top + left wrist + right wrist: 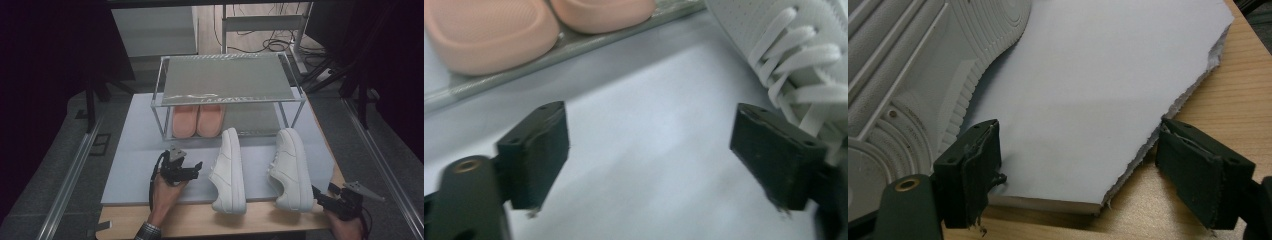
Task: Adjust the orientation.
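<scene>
Beyond your fingers you face a wooden table [210, 220] under a pale blue mat [135, 165], grey carpet [45, 165] either side, metal rails [70, 175], a desk frame [260, 22], tangled cables [272, 45] and dark corners.

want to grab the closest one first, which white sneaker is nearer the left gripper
The left sneaker, lying just right of the left gripper. The other sneaker lies farther right, by the right gripper.
</scene>
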Demonstrator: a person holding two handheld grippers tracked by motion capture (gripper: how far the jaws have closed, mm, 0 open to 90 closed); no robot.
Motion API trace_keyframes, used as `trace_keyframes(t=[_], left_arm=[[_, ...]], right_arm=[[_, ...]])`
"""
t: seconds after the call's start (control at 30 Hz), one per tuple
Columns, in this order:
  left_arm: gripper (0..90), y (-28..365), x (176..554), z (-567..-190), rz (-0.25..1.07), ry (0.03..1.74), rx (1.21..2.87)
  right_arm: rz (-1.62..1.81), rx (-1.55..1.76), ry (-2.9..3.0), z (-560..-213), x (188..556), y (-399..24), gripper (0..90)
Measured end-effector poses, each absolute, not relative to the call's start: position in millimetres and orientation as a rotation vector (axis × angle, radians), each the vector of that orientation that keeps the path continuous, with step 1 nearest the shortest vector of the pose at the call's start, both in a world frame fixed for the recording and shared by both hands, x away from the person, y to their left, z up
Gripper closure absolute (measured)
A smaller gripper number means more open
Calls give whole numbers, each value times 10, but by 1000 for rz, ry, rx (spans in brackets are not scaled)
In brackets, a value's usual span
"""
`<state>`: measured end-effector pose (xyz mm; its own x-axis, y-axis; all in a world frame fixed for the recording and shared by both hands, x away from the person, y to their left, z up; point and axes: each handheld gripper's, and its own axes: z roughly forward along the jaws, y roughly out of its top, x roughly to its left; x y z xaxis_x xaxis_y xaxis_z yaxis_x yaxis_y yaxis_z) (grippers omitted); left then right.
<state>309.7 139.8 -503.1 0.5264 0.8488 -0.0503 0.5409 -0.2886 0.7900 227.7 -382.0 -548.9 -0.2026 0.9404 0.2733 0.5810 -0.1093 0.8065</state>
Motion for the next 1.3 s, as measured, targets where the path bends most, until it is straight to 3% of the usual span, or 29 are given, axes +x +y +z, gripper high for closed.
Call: trace_keyframes(t=[0.8, 1.3], left_arm=[[118, 1960, 2443, -5272, 630, 1267, 1986], [117, 2096, 2429, -5397, 593, 1254, 1925]], right_arm=[[1231, 1668, 1776, -5487, 2275, -3812, 182], [1183, 1684, 1826, -5428, 2282, -3811, 194]])
